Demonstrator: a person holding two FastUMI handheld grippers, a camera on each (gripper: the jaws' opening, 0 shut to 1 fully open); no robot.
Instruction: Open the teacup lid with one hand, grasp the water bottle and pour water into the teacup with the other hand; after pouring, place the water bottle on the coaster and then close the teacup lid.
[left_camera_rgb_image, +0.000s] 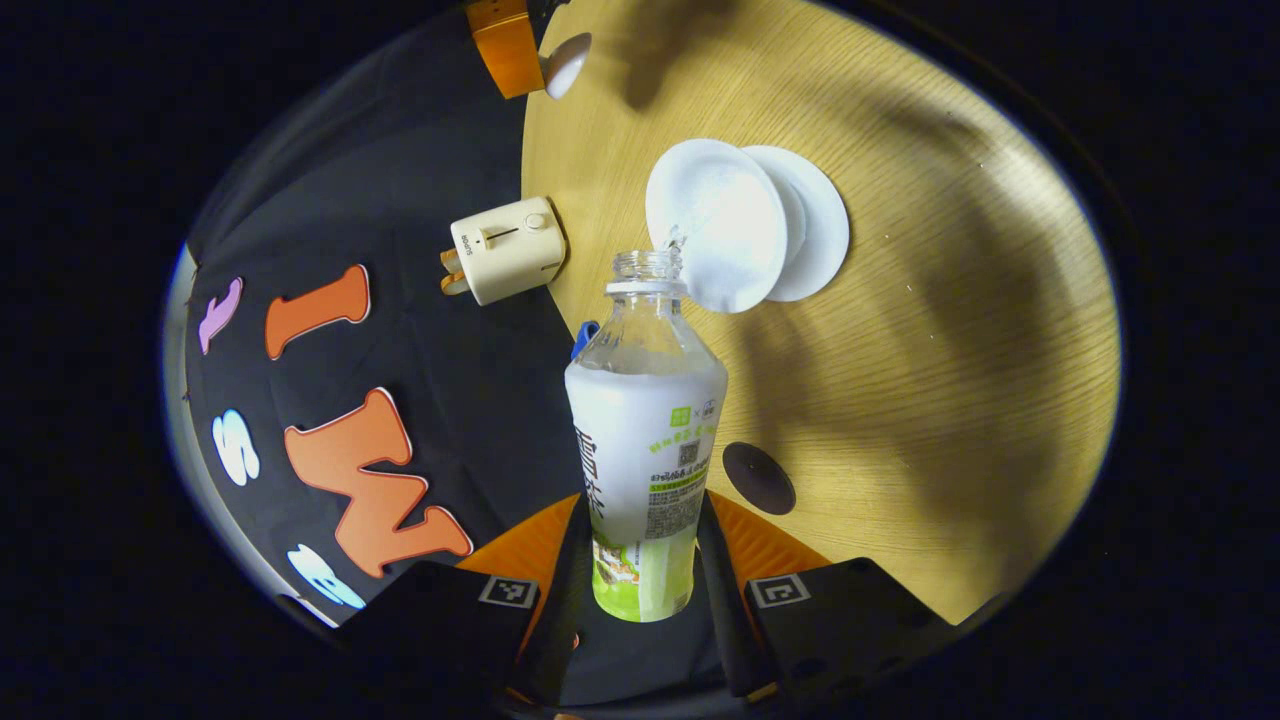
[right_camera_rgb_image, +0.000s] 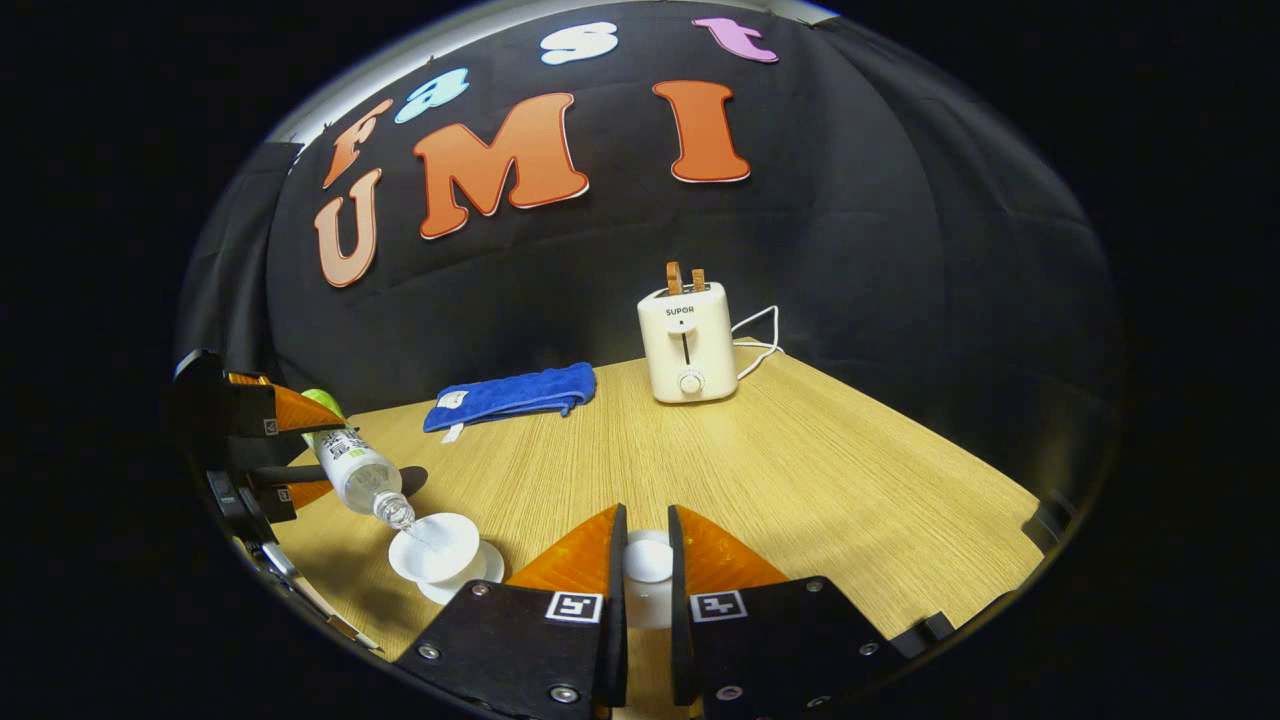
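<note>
The left hand-held gripper (left_camera_rgb_image: 640, 560) grips the bottle (left_camera_rgb_image: 648, 440) by its labelled lower body, both fingers pressing on it. The bottle's long axis runs straight out along the fingers, its open neck pointing away toward the cup (left_camera_rgb_image: 715, 225). In the right gripper view the bottle (right_camera_rgb_image: 358, 470) tilts neck-down, mouth just above the cup's (right_camera_rgb_image: 433, 548) rim, a thin stream of water passing into it. The cup sits on a white saucer (left_camera_rgb_image: 815, 225) on the counter (left_camera_rgb_image: 950, 330). A dark round coaster (left_camera_rgb_image: 758, 478) lies on the counter near the bottle's body. The right hand-held gripper (right_camera_rgb_image: 647, 560) holds the white lid (right_camera_rgb_image: 648, 560) between its nearly closed fingers, above the counter, apart from the cup. Farther off stand a toaster (right_camera_rgb_image: 688, 340) and a blue cloth (right_camera_rgb_image: 510, 395).
</note>
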